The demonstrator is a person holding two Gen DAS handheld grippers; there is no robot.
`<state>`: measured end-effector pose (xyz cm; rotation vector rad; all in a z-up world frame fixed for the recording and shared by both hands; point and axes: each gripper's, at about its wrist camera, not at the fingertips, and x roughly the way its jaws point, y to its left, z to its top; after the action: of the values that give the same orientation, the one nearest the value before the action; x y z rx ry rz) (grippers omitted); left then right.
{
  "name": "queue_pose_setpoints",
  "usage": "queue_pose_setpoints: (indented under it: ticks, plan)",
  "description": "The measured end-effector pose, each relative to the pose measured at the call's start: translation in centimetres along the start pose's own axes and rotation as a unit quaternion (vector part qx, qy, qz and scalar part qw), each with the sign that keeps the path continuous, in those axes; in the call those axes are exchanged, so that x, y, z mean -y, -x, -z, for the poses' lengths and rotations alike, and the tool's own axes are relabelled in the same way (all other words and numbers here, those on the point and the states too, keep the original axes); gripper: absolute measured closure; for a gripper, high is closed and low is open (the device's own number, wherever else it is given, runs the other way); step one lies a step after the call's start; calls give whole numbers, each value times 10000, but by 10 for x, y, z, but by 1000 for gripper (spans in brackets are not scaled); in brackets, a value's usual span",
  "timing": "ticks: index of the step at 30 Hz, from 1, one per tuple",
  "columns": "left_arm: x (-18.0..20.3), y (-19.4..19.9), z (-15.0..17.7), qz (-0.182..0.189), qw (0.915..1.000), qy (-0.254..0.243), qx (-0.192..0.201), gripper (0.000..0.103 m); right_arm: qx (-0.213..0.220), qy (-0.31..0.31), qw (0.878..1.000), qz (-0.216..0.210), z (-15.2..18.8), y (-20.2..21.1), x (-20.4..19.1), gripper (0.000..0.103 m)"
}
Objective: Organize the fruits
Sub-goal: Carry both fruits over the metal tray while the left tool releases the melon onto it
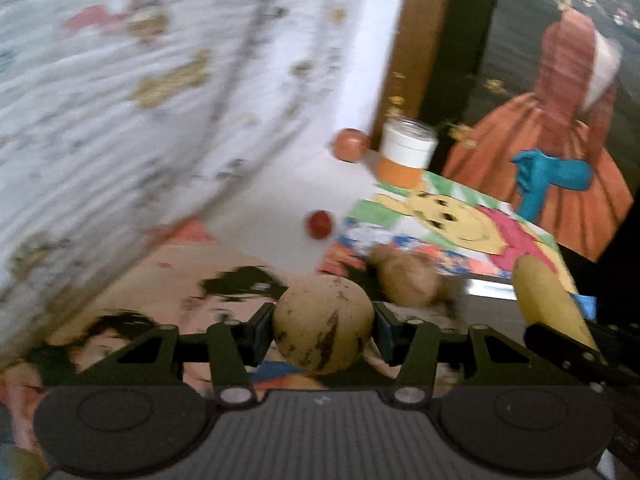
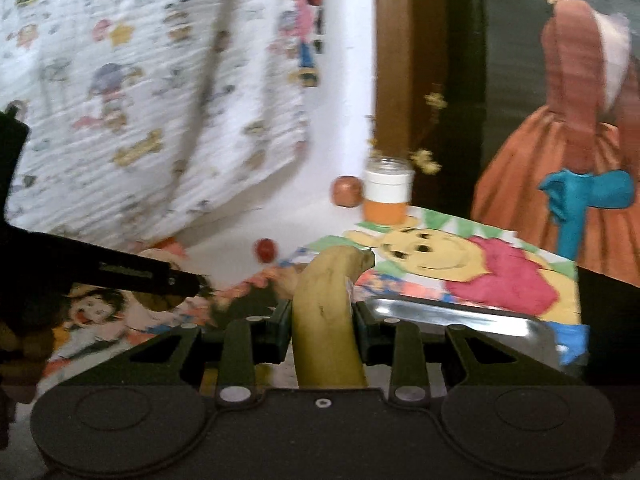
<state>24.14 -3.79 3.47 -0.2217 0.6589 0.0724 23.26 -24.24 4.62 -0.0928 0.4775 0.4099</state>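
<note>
While both claws are loaded, I count the task as somewhere in the middle — two fruits are in hand and none that I can see is set down in a final place. My left claw [image 1: 324,330] is clamped on a round, tan-yellow fruit with dark streaks on its skin [image 1: 324,326], held up off the surface. My right claw [image 2: 322,330] is closed on a yellow banana with a few brown flecks [image 2: 326,320], its tip pointing forward and up.

Just ahead of the right claw lies a shiny metal tray [image 2: 460,314], resting on a colourful cartoon-bear printed mat [image 2: 480,264]; I judge the tray to be the likely collecting spot, though I cannot tell whether anything lies in it. From the left view a brown, potato-like fruit [image 1: 406,280] sits beside the tray's near edge.

Still loose on the white surface — a small dark-red round fruit [image 1: 319,224] near the mat's corner, and an orange-red apple-like fruit [image 1: 351,145] touching or just beside a white-lidded orange jar [image 1: 404,156]. Those, plus the two I carry, look like what remains.
</note>
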Motion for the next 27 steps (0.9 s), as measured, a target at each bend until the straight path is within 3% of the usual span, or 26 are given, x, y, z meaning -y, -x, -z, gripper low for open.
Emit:
queue_pose_setpoints:
  ticks: [6,11,15,19,27]
  plan:
    - [50,-17,8,454,9983,-341,-153,47,-77,-169,9979,622,13,-3,61,69]
    - [82,-38,12,761,9949,-639,-197,47,-293,-343,9958,800,28,-11,93,69]
    - [100,-51,12,921,9920,-843,-201,47,-314,-345,9957,804,30,-12,99,69]
    - [108,-61,16,1071,9888,-990,-302,47,-659,-197,9935,912,30,-21,96,69]
    - [122,-67,23,1245,9826,-1342,-321,47,-921,-258,9911,927,35,-24,98,69]
